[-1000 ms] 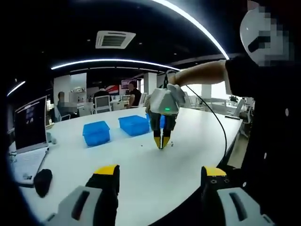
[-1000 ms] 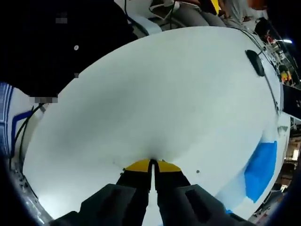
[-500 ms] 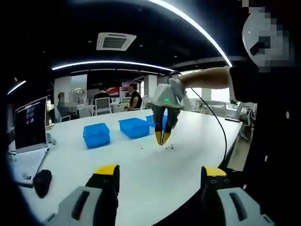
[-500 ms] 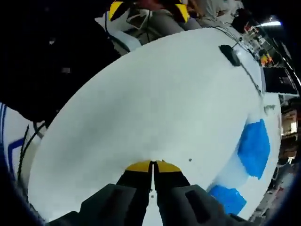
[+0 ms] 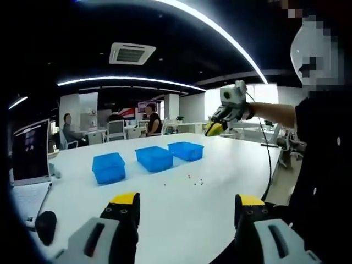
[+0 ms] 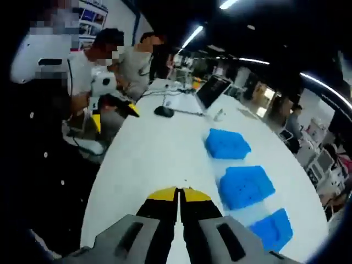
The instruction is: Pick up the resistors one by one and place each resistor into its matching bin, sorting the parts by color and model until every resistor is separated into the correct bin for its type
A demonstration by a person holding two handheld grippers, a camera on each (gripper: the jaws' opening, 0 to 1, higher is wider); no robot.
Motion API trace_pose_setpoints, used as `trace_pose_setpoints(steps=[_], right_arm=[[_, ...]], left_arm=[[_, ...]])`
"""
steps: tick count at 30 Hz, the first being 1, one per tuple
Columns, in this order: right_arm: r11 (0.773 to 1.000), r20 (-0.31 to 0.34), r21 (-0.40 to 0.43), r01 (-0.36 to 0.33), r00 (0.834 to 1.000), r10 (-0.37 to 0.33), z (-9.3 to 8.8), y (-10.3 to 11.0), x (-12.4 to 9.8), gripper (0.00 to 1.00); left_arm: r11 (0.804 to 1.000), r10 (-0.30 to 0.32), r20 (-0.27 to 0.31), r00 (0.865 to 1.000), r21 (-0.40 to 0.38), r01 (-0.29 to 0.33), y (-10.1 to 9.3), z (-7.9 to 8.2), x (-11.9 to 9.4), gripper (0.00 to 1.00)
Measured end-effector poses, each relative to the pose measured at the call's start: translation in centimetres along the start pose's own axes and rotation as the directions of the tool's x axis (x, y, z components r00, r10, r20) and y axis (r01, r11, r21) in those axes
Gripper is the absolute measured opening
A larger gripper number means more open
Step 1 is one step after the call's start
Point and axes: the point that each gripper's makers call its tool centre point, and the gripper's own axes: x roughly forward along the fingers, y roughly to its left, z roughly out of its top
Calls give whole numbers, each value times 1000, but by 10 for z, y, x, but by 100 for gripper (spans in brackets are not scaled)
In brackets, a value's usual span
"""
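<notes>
Three blue bins stand in a row on the white table (image 5: 165, 203): a left bin (image 5: 109, 168), a middle bin (image 5: 155, 158) and a right bin (image 5: 186, 150). Tiny loose resistors (image 5: 195, 179) lie scattered in front of them. My left gripper (image 5: 188, 199) is low over the near table edge, open and empty. My right gripper (image 5: 214, 130) is raised high above the table's right side. In the right gripper view my right gripper (image 6: 179, 193) is shut; anything pinched is too small to see. The same bins (image 6: 246, 186) lie ahead of it, and the left gripper (image 6: 114, 115) is at far left.
A laptop (image 5: 27, 157) and a black mouse (image 5: 38, 225) sit at the table's left end, seen too in the right gripper view as laptop (image 6: 213, 91) and mouse (image 6: 164, 111). A cable (image 5: 268, 159) trails off the right edge. People sit at desks behind.
My right gripper has lifted off the table by the resistors, still shut, and swung up and to the right. My left gripper has stayed open in place.
</notes>
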Motion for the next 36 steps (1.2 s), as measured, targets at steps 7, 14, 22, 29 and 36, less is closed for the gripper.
trace_pose_setpoints(steps=[7, 14, 22, 29, 36], right_arm=[[910, 144, 232, 344, 913, -382, -26, -2, -63, 5], [759, 188, 381, 528, 759, -623, -33, 7, -100, 5], [680, 221, 449, 580, 665, -714, -24, -14, -121, 5], [689, 212, 444, 573, 681, -701, -11, -61, -109, 5], [687, 191, 422, 592, 683, -705, -4, -139, -90, 5]], left_arm=[[1000, -17, 17, 1000, -2, 17, 0, 9, 10, 71], [999, -36, 4, 999, 0, 36, -6, 9, 16, 70], [1000, -13, 16, 1000, -4, 13, -3, 13, 12, 70], [1000, 4, 16, 1000, -4, -4, -3, 10, 1, 70], [1000, 22, 23, 999, -7, -22, -3, 7, -6, 70]])
